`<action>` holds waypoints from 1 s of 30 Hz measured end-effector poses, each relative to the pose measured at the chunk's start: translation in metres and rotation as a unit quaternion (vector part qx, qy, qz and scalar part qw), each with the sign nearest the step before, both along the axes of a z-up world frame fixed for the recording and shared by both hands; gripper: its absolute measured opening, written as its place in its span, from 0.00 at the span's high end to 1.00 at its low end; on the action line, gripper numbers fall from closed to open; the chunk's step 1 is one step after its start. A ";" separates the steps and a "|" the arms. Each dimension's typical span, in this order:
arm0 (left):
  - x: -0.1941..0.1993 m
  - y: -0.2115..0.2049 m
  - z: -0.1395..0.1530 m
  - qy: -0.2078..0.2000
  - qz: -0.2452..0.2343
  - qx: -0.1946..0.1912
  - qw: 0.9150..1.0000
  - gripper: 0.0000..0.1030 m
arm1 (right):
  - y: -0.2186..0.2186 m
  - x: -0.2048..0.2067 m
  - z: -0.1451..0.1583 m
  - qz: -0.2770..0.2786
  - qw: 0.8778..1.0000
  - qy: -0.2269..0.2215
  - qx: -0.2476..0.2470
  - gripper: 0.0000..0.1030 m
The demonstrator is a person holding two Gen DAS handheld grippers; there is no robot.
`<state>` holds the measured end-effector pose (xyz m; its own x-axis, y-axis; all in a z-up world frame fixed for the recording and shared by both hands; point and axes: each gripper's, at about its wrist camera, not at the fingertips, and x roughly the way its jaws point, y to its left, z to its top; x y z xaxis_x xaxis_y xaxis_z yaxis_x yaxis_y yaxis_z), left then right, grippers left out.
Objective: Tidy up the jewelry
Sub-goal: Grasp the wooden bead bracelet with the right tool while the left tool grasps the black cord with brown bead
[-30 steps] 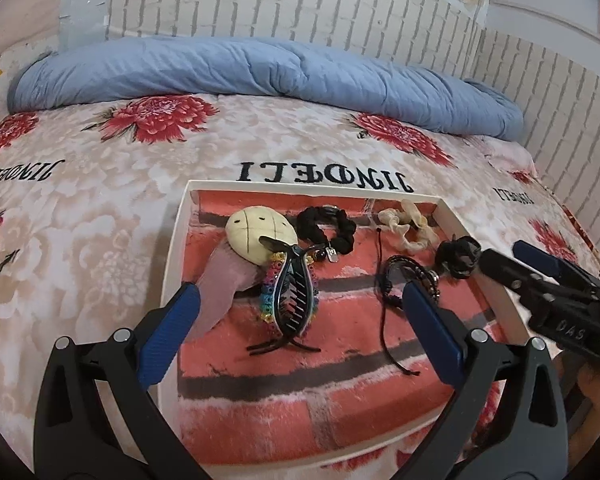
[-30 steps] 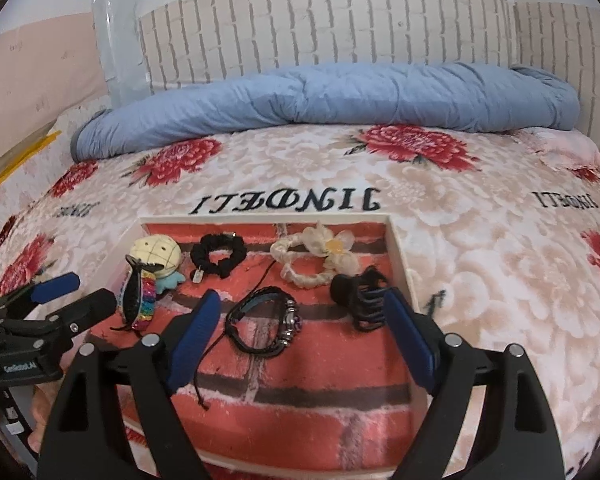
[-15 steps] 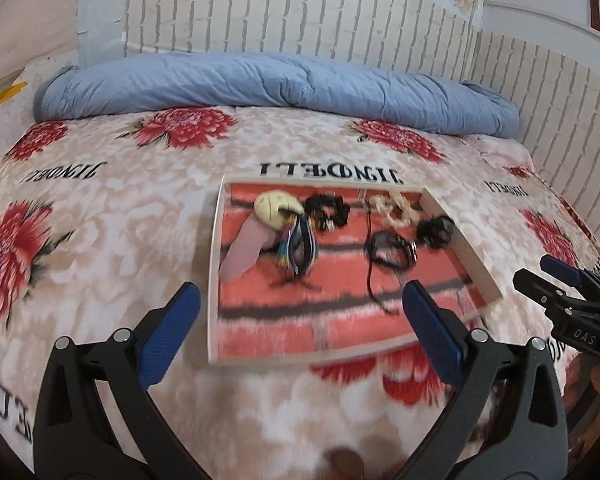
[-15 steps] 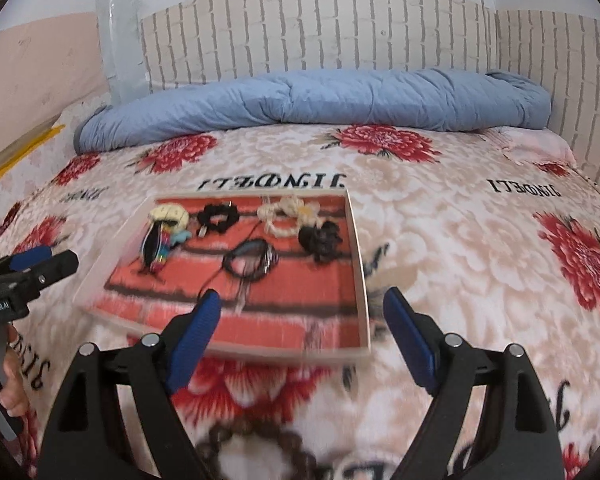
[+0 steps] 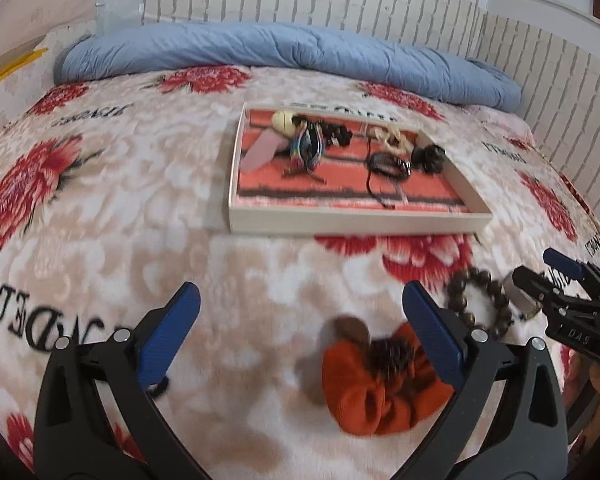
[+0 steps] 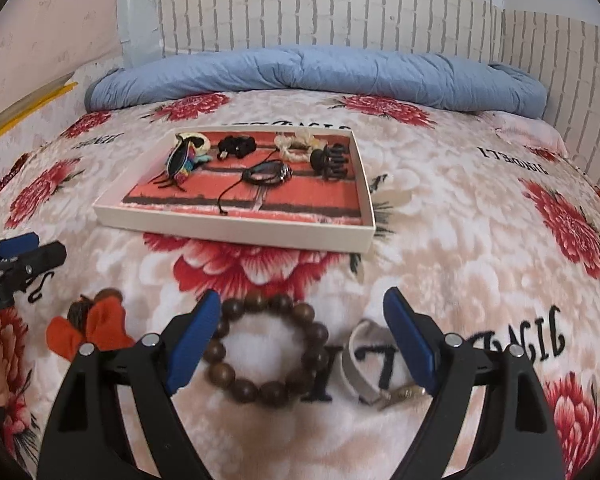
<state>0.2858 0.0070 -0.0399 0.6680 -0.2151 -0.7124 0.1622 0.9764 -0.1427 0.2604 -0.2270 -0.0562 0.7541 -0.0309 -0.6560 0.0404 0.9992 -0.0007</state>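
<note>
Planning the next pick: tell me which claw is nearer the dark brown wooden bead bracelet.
Right. The right claw straddles the dark brown wooden bead bracelet, open. The left claw sits off to its side, over the orange fabric scrunchie.

Cream blanket (image 6: 440, 208) printed with red flowers, black lettering. Tray (image 6: 236, 230) cream-walled, lined in red-and-dark brick print. Near it: dark brown bead bracelet (image 6: 266, 350), orange scrunchie (image 5: 380, 388), pale grey band (image 6: 358, 364). Far end: blue duvet (image 6: 320, 72), white brick wall (image 6: 320, 4).
</note>
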 end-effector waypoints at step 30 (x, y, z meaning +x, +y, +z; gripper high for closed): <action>-0.019 -0.048 -0.029 0.011 -0.041 0.004 0.999 0.44 | -0.008 0.011 -0.044 -0.002 0.998 0.055 -0.005 0.59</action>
